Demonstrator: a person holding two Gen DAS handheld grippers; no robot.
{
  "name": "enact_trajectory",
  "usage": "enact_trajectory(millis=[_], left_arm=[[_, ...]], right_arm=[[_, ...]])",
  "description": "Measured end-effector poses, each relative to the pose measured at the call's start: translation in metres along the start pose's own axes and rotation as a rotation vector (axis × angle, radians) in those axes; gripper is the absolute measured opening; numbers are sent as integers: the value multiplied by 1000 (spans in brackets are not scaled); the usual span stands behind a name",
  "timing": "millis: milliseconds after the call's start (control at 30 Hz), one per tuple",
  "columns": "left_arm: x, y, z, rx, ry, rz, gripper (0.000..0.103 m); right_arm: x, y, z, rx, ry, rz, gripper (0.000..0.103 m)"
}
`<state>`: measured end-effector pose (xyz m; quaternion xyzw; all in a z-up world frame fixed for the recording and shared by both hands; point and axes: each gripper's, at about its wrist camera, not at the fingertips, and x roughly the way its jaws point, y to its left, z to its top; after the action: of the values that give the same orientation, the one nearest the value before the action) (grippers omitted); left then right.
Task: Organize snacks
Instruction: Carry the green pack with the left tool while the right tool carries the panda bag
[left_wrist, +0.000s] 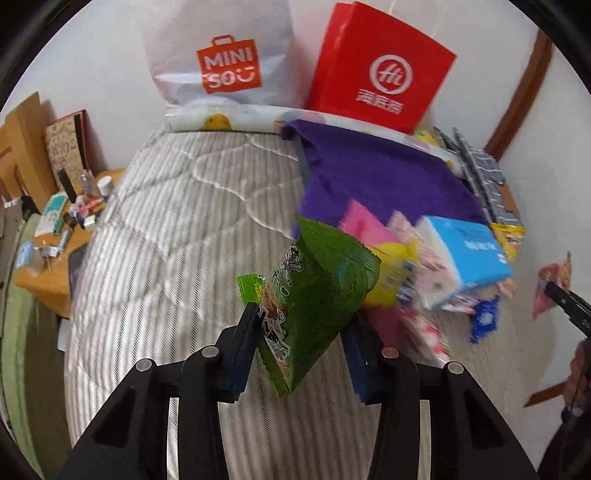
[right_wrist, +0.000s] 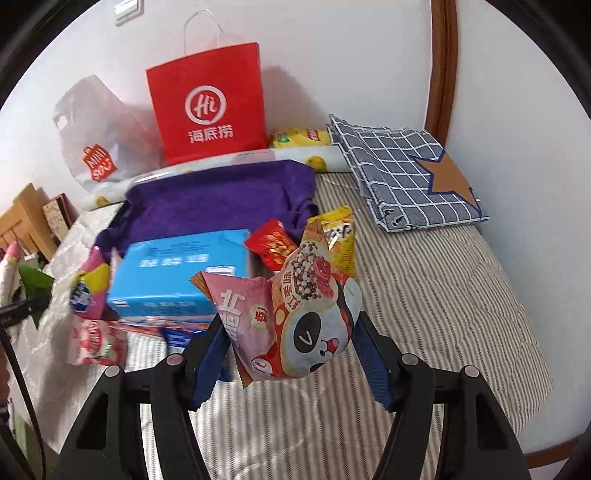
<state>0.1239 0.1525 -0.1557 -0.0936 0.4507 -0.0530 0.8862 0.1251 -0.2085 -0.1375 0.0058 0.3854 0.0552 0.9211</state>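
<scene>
**Both grippers loaded, held above the bed**

Left gripper (left_wrist: 301, 325): jaws closed onto a green snack packet (left_wrist: 317, 295), which stands tilted between the blue pads, its top leaning away to the right. The packet is clear of the striped bed cover (left_wrist: 177, 229) beneath it.

Right gripper (right_wrist: 288, 343): jaws closed part-way on a pink panda-print snack packet (right_wrist: 295, 314), crumpled in the grip and raised off the bed.

Remaining snacks: a loose heap lies on the bed in front of a purple cloth (right_wrist: 218, 199). In it are a light blue box (right_wrist: 177, 273), a red packet (right_wrist: 271, 243) and a yellow packet (right_wrist: 338, 236) just beside one another, and a pink-and-yellow packet (right_wrist: 88, 288) at the heap's left edge. A strawberry-print packet (right_wrist: 98, 341) lies near the front of the heap. Parts of the heap are motion-blurred in the left wrist view.

Surroundings: a red paper bag (right_wrist: 210, 107) and a white Miniso bag (right_wrist: 92, 136) stand against the wall behind the cloth. A checked blue cushion cover with a brown star (right_wrist: 406, 173) lies at the bed's far right. A cluttered wooden surface (left_wrist: 55, 236) stands beside the bed.
</scene>
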Motion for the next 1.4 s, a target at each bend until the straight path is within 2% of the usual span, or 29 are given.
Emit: enact_trajectory(millis=[167,300,533,700,933,1167,1400], left_arm=[[-14,-34,-9,30,-19,-26,44],[-19,-59,-6,46,-22,-60,44],[-23,-90,17,36,-33,-144,44],[-23,-108,38,57,-49,-162,44],[-11,-123,75,76,-55,-186,44],[8,-128,115,91,-72,-170,44],[39,-120,148,88,-58,-146,44]], right_arm=[[-16,10,3,-28,-35,30,64],[-19,12,10,-36,-26,54,64],[-23,13,30,-53,-44,53,64],[-21,16,48,-64,-64,61,64],[-3,25,81,-86,-81,70,64],[28,32,119,-103,-102,77,64],[67,41,147,-111,-121,69,64]])
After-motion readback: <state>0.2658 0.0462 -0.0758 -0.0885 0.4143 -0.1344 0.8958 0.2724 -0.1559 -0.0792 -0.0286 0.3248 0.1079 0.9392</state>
